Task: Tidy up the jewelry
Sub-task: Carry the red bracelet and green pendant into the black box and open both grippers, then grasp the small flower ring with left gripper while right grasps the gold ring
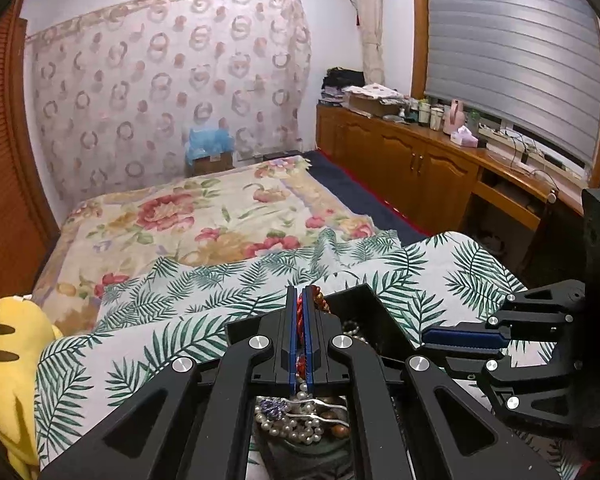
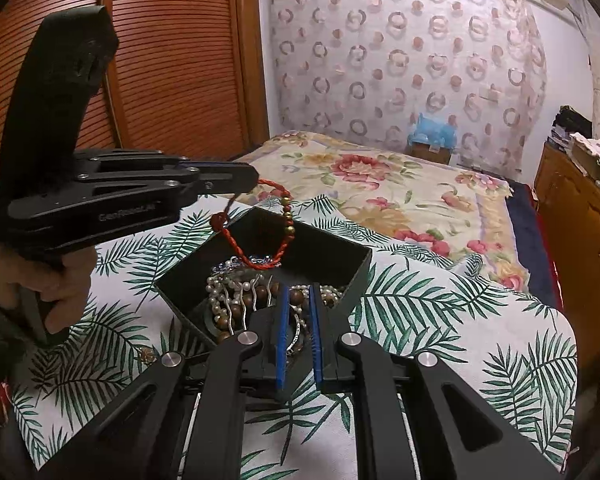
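Jewelry sorting was under way on a palm-leaf print cloth [image 2: 460,320] spread over the bed. At left, my left gripper [image 2: 252,178] was clamped on a red braided cord bracelet with gold beads [image 2: 276,236], which dangled above the open black square box [image 2: 352,280]. Inside the box lay a tangle of white pearl strands [image 2: 216,292] and brown wooden beads. To the right, my right gripper [image 2: 298,292] hovered at the box's near edge, jaws narrowly apart and holding nothing. I judged the bracelet freshly lifted out; next it called for carrying clear and laying flat on the cloth.
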`<action>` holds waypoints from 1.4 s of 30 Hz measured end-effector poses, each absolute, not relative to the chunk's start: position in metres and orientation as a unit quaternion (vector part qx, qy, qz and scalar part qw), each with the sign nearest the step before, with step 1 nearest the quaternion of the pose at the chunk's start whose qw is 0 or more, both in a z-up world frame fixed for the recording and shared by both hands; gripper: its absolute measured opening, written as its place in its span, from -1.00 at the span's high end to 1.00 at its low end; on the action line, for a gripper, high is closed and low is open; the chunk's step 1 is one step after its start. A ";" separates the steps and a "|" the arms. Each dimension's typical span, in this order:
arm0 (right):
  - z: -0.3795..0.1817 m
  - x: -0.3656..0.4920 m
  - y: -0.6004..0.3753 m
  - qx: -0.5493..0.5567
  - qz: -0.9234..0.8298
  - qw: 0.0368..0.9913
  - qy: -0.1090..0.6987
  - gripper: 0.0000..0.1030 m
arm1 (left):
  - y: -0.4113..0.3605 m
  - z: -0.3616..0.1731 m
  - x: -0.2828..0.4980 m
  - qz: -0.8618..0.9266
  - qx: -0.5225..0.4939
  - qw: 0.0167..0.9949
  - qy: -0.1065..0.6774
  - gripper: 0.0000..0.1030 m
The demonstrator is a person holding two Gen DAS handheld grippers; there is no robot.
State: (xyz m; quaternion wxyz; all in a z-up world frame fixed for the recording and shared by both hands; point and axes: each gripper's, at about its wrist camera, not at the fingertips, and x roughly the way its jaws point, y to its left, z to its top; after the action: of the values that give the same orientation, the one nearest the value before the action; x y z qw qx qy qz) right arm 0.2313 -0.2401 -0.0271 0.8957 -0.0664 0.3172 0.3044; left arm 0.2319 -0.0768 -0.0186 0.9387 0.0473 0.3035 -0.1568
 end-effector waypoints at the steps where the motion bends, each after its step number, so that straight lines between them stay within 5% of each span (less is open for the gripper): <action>1: -0.027 0.231 -0.240 -0.067 0.304 0.896 0.317 0.78 | -0.077 -0.019 0.233 -0.157 0.048 0.938 0.305 0.96; 4: -0.027 0.231 -0.240 -0.067 0.304 0.896 0.316 0.78 | -0.078 -0.022 0.233 -0.159 0.046 0.936 0.312 0.87; 7: -0.026 0.231 -0.239 -0.068 0.304 0.897 0.315 0.78 | -0.077 -0.022 0.229 -0.159 0.045 0.936 0.310 0.48; 10: -0.025 0.229 -0.235 -0.072 0.303 0.897 0.313 0.78 | -0.076 -0.022 0.225 -0.159 0.046 0.936 0.310 0.39; 14: -0.020 0.224 -0.231 -0.077 0.304 0.897 0.310 0.78 | -0.067 -0.019 0.212 -0.152 0.043 0.940 0.301 -0.04; 21: -0.017 0.206 -0.225 -0.082 0.314 0.893 0.311 0.78 | -0.050 -0.027 0.178 -0.127 0.058 0.942 0.305 -0.37; 25: -0.017 0.193 -0.219 -0.088 0.322 0.889 0.313 0.51 | -0.039 -0.036 0.159 -0.121 0.062 0.938 0.318 -0.66; 36: -0.047 0.167 -0.199 -0.104 0.341 0.866 0.351 0.18 | -0.020 -0.073 0.135 -0.110 0.075 0.920 0.369 -0.83; 42: -0.075 0.167 -0.185 -0.119 0.351 0.844 0.387 0.18 | -0.014 -0.096 0.133 -0.108 0.068 0.905 0.405 -0.83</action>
State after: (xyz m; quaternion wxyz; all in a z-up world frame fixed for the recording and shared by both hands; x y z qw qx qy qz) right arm 0.1669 -0.1845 -0.0755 0.8444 -0.1186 0.3872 0.3507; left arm 0.1330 -0.0139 -0.0963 0.9052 0.0681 0.4053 -0.1080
